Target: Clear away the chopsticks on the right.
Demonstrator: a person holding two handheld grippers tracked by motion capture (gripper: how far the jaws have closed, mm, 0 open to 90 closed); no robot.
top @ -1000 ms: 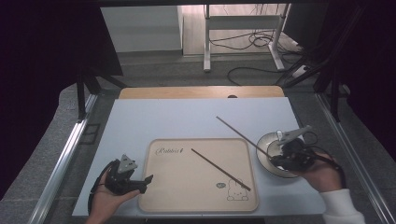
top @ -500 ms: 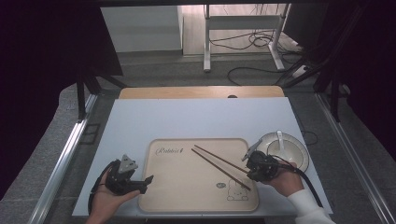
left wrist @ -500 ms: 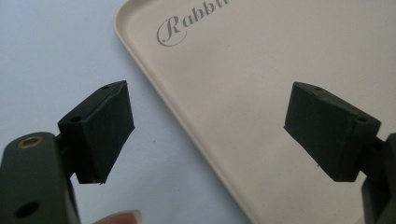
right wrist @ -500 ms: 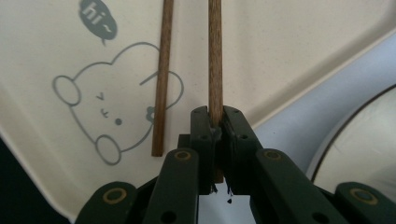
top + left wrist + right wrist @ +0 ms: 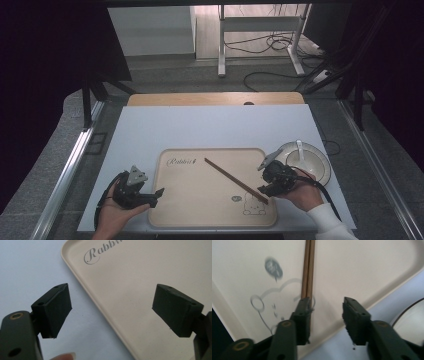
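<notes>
Your right gripper (image 5: 264, 188) had just been opening, chopsticks (image 5: 235, 180) freed beside one jaw; withdrawing carelessly could knock them off the tray (image 5: 210, 220).

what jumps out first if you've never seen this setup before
The beige tray at the near middle of the white table, with a pair of brown chopsticks lying slantwise on it. The right gripper sits at their near end, its jaws just opened with the sticks against one pad. A white bowl with a spoon stands right of the tray.
</notes>
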